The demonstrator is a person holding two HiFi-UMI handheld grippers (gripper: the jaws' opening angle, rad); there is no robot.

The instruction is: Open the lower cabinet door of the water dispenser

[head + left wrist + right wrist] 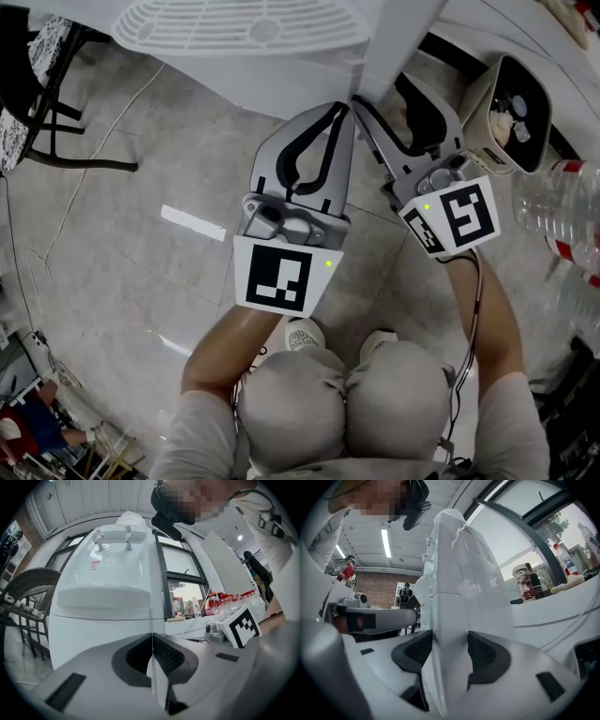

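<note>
Head view: person crouched over a tiled floor [122, 244], knees [337, 403] at the bottom, one gripper in each hand. Both point level at the white water dispenser [234, 33], which sits at the top edge with its drip grille showing. The lower cabinet door [398, 47] stands swung out from the dispenser body, seen as a narrow white panel that runs down to meet both sets of fingers.

Left gripper [345, 108] – its fingers are pressed together at the tip of the door panel. In the left gripper view the pads meet on a thin white edge that runs up from between them and looks like the door's lip. Behind it are the dispenser front, two taps [112, 538] and a wicker chair [28, 588] off to the left.

Right gripper [380, 94] – just beside the left one, on the door's other side. In the right gripper view its fingers are spread wide, with the thick edge of the door upright between the dark pads and filling the gap; I cannot tell whether the pads touch it, but it doesn't read as a clamp. The left gripper's arm shows at the left of the panel.

Clear plastic bottles [562, 206] lie on the floor at the right, well apart from the door.
</note>
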